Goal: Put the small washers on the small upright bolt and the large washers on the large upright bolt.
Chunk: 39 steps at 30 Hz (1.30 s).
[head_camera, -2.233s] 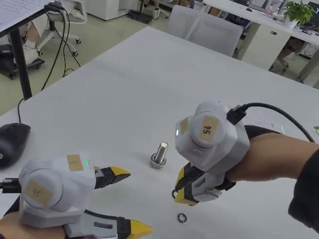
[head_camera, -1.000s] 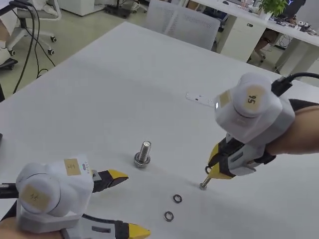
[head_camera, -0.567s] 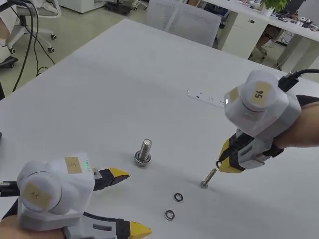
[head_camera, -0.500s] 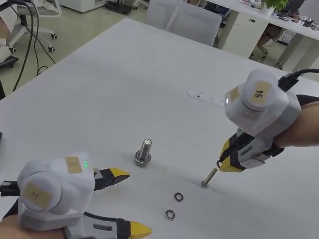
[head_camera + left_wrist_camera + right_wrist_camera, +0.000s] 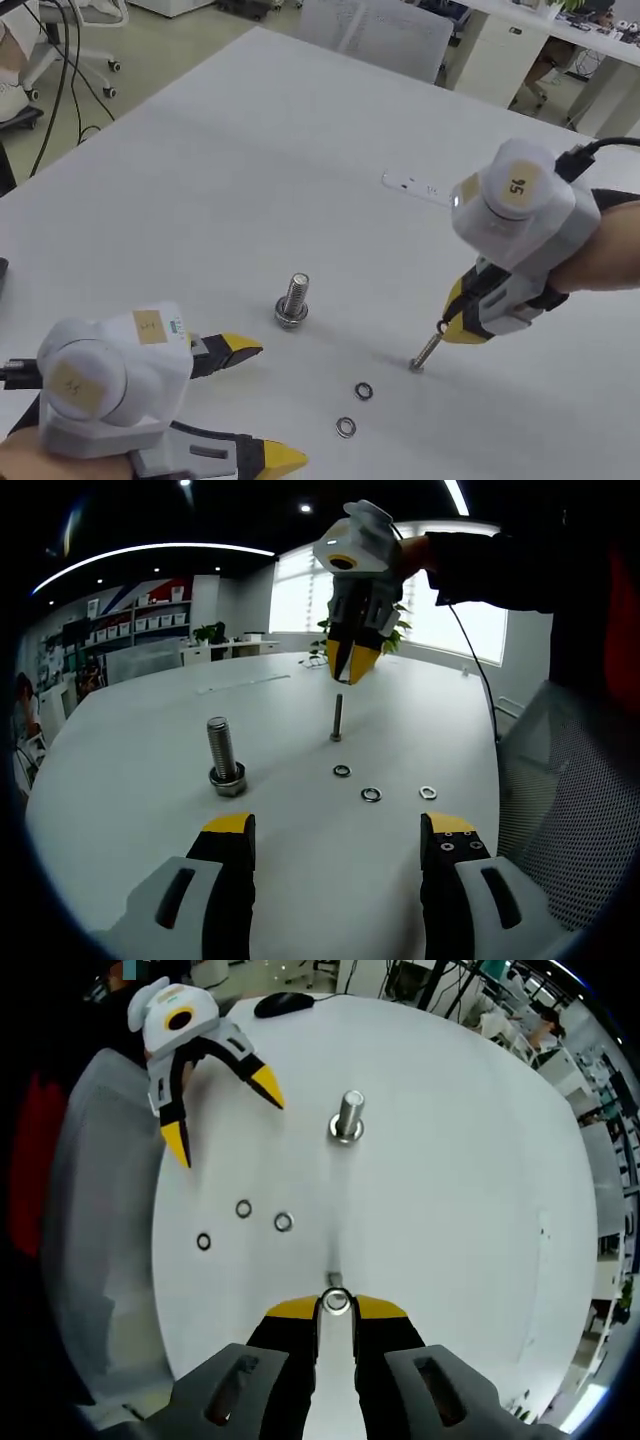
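The large bolt (image 5: 292, 300) stands upright mid-table with washers around its base; it is also in the left gripper view (image 5: 222, 755) and the right gripper view (image 5: 347, 1117). To its right stands the small bolt (image 5: 426, 353) (image 5: 337, 717), slightly tilted. My right gripper (image 5: 447, 328) (image 5: 350, 675) (image 5: 336, 1307) hangs right over the bolt's top, shut on a small washer (image 5: 337, 1293). Loose small washers (image 5: 364, 391) (image 5: 346, 427) (image 5: 243, 1208) lie on the table in front of the bolts. My left gripper (image 5: 262, 402) (image 5: 338, 825) (image 5: 228, 1125) rests open near the front edge, holding nothing.
A white strip (image 5: 410, 186) lies on the white table (image 5: 250, 150) behind the right gripper. A chair (image 5: 375, 35) stands at the far edge. A dark mouse (image 5: 285, 1002) sits at the table's left side, beyond the large bolt.
My right gripper has carried a small washer from the front of the table over to the small bolt and settled at its top. The left gripper has stayed put.
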### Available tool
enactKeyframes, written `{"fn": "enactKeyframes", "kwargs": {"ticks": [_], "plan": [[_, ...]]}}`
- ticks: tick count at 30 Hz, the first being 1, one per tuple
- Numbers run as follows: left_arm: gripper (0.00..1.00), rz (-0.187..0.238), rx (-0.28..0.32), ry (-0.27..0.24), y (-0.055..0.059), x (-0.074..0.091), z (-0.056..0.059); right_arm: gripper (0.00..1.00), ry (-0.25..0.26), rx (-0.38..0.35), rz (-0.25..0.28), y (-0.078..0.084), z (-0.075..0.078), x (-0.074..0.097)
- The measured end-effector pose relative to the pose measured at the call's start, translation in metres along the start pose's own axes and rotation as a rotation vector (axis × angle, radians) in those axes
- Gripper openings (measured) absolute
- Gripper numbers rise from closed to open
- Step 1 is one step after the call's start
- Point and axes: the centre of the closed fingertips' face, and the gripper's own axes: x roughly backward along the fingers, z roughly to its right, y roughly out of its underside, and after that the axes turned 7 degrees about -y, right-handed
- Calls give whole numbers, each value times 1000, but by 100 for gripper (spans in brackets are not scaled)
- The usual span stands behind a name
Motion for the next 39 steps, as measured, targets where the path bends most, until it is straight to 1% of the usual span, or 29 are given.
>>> {"fn": "enactKeyframes", "kwargs": {"ticks": [17,25,39], "plan": [[67,0,2,5,0,0,0,13,-8,3,-6,-1,1,-2],[67,5,3,8,-2,0,0,14,-14,2,-15,2,2,-5],[69,28,2,17,-5,0,3,14,-23,-3,-19,3,5,-9]]}}
